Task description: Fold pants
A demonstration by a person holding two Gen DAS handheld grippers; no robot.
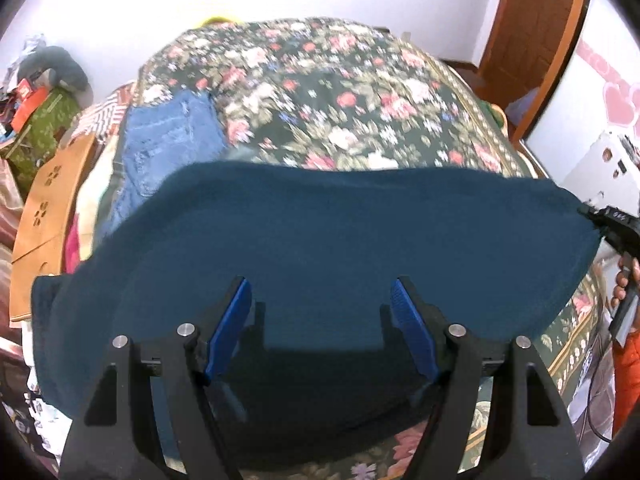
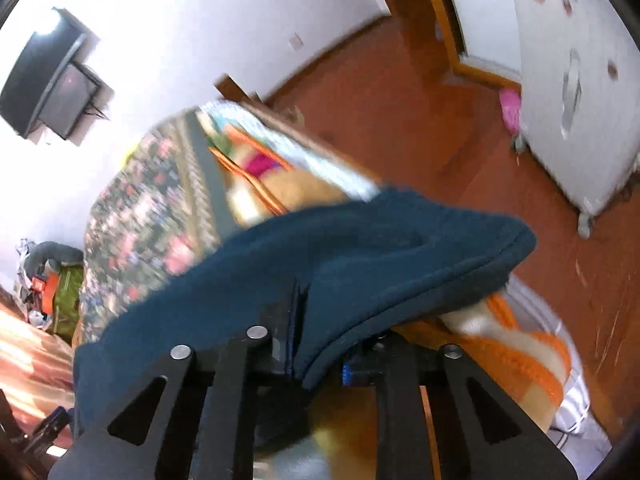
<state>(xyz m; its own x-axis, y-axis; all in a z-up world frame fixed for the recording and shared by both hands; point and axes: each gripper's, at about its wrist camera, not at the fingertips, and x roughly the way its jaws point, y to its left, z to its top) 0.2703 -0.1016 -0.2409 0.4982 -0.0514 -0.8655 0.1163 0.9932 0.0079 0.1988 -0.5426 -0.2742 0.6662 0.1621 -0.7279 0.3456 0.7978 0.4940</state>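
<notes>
The dark teal pants [image 1: 320, 236] lie spread across the near part of a floral bedspread [image 1: 320, 92]. My left gripper [image 1: 321, 300] is open, its blue pads [image 1: 230, 328] apart just above the cloth and holding nothing. My right gripper [image 1: 596, 220] grips the pants' right end in the left wrist view. In the right wrist view my right gripper [image 2: 316, 344] is shut on a fold of the teal pants [image 2: 360, 248], which drape over its fingers and hide the tips.
Blue jeans [image 1: 168, 140] lie at the bed's left. A wooden board [image 1: 44, 216] and clutter stand left of the bed. A wooden door [image 1: 532, 20] is at back right. In the right wrist view, orange blankets [image 2: 516, 344], red floor [image 2: 400, 120] and a white cabinet [image 2: 580, 80].
</notes>
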